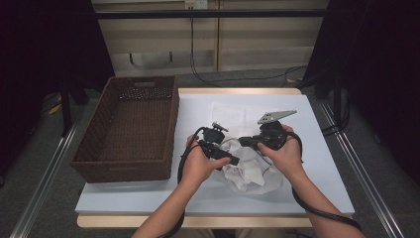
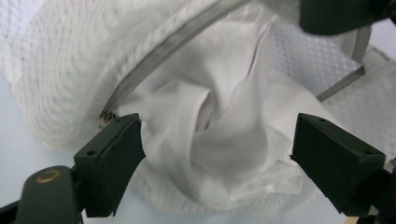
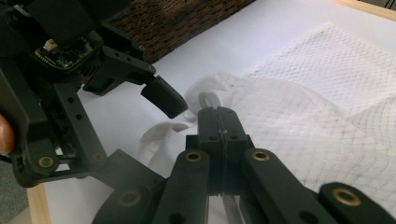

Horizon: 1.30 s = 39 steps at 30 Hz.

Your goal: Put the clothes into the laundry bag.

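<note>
No legible text or brand marks on anything in view.

Containers: brown wicker basket [image 1: 124,131] on the table [image 1: 317,148] at 9 o'clock from the hands, nothing seen inside it. White mesh laundry bag [image 1: 250,171] in front of the person, just right of table centre, at 3 o'clock from the basket and apart from it. Bag has a zippered mouth; white cloth [image 2: 219,135] is bunched inside it, visible through the opening in the left gripper view. Second flat piece of white mesh [image 1: 230,113] lies on the table at 12 o'clock from the bag.

Left gripper [image 2: 217,156]: jaws wide apart, pads not pressing anything, cloth and bag mouth sit between them. Zipper tape runs toward 1 o'clock from beside the left pad, with a small metal ring at its lower end.

Right gripper [image 3: 219,128]: jaws together, clamped on the bag's edge, mesh bunched right at the tips. In its view the left gripper sits at 10 o'clock, one pad just above the mesh.

Both hands meet over the bag, left at its 9 o'clock side, right at 1 o'clock.
</note>
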Each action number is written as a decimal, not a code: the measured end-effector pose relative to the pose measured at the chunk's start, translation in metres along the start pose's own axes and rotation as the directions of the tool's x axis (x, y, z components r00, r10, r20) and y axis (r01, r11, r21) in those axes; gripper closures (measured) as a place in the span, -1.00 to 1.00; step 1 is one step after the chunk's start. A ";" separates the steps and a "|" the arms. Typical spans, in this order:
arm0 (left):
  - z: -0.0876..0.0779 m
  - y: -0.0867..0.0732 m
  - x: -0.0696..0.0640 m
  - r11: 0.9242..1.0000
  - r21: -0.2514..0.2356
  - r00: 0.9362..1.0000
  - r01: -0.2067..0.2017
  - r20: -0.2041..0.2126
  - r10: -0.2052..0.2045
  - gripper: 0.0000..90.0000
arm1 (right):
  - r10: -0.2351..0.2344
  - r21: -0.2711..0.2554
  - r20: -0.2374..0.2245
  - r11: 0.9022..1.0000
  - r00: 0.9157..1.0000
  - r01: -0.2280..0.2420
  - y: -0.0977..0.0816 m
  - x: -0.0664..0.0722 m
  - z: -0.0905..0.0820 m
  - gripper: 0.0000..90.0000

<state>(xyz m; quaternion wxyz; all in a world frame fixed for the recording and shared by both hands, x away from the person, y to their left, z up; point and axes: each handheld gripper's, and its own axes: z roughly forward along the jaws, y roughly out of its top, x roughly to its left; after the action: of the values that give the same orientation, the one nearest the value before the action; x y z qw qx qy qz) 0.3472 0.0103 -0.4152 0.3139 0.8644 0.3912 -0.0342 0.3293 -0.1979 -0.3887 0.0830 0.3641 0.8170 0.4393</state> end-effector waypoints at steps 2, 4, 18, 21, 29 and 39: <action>0.000 -0.002 0.002 1.000 0.010 1.000 0.004 0.007 -0.004 -0.72 | 0.003 -0.001 0.002 1.000 1.000 -0.003 0.000 -0.001 0.000 1.00; 0.002 -0.005 0.004 1.000 0.025 1.000 0.004 0.013 -0.005 -0.74 | 0.004 -0.002 0.002 1.000 1.000 -0.004 0.000 -0.001 0.000 1.00; 0.021 -0.014 0.001 0.999 0.006 0.998 0.047 0.046 -0.047 -0.30 | 0.001 0.004 -0.001 1.000 1.000 -0.001 -0.001 0.000 0.002 1.00; 0.023 -0.015 0.001 0.998 -0.002 0.996 0.063 0.063 -0.062 -0.27 | 0.000 0.005 -0.004 1.000 1.000 0.000 -0.001 0.000 0.003 1.00; 0.032 -0.016 0.001 0.997 -0.010 0.995 0.081 0.067 -0.080 -0.20 | -0.001 0.007 -0.009 1.000 1.000 0.001 0.001 0.002 0.004 1.00; 0.036 -0.015 -0.004 0.995 0.028 0.995 0.095 0.024 -0.096 0.33 | 0.003 -0.001 -0.007 1.000 1.000 -0.003 0.000 0.001 0.002 1.00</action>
<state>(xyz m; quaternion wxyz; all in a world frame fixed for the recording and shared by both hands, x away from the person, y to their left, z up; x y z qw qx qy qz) 0.3405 -0.0056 -0.4501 0.3053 0.8483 0.4276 -0.0653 0.3299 -0.1958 -0.3900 0.0794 0.3637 0.8166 0.4411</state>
